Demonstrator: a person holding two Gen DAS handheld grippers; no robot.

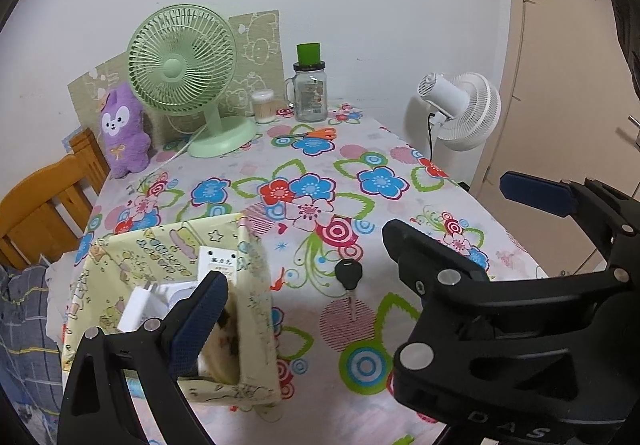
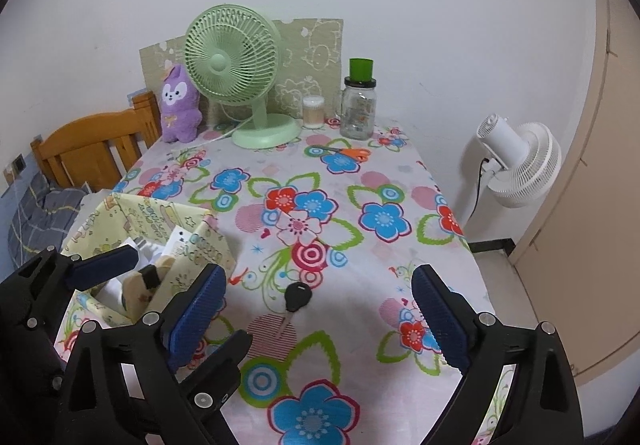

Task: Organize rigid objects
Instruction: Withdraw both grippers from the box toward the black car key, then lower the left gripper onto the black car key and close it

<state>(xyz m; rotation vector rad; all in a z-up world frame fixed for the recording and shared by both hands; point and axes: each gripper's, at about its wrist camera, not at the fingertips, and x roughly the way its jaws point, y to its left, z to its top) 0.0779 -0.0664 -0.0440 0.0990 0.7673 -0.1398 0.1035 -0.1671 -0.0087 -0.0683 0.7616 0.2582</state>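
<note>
A black-headed key (image 1: 349, 278) lies on the floral tablecloth (image 1: 320, 165), also in the right wrist view (image 2: 295, 301). A yellow patterned storage box (image 1: 168, 297) at the near left holds a white charger, a white card and other items; it also shows in the right wrist view (image 2: 160, 229). My left gripper (image 1: 296, 277) is open and empty, its left finger over the box. My right gripper (image 2: 320, 313) is open and empty, just in front of the key. Orange-handled scissors (image 1: 316, 134) lie at the back, also in the right wrist view (image 2: 348, 153).
A green desk fan (image 2: 240, 77), a purple plush (image 2: 180, 105), a cotton swab tub (image 2: 313, 111) and a glass jar with a green cup on top (image 2: 358, 105) stand along the back wall. A wooden chair (image 2: 92, 149) is at left, a white floor fan (image 2: 520, 165) at right.
</note>
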